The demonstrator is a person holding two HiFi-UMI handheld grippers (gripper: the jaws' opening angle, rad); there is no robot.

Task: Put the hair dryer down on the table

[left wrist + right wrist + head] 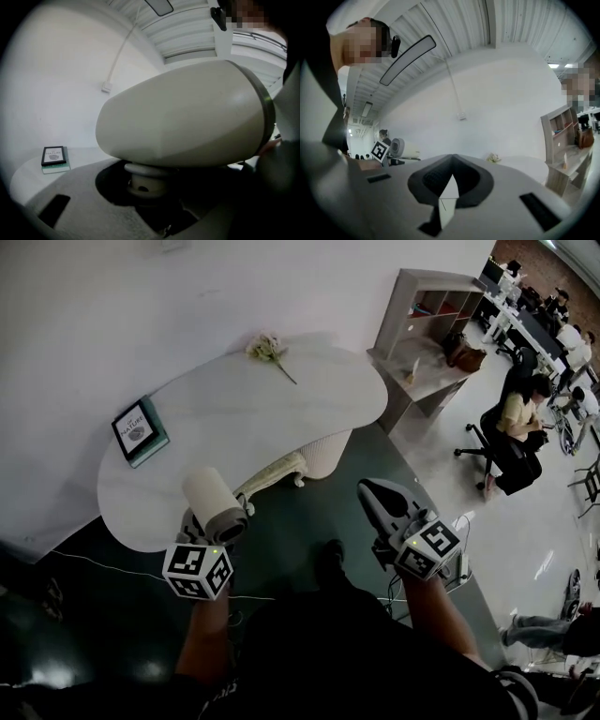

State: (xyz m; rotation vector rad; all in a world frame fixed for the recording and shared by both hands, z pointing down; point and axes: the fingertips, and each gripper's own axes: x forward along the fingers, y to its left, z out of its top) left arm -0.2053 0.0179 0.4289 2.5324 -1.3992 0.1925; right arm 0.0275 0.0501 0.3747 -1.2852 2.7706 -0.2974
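— So, where is the dryer (214, 502)?
— In the left claw (197, 531), gripped at its handle, up above the tabletop (244, 427) edge.
— And the right claw (451, 161)?
— Closed, nothing in it.

— Head view?
— Looks steeply down from overhead, well above the table (281, 418); takes in the whole top plus the floor (337, 493) beside it.
— Left gripper view?
— Points forward and upward, pressed close under the frame-filling hair dryer (187, 117). Shares only the book (54, 157) and a table corner with the head view.
— Right gripper view?
— Faces the wall (497, 93), tilted slightly up, from farther back. Shares flowers (493, 158) and shelf (562, 136) with the head view, the hair dryer with the left.
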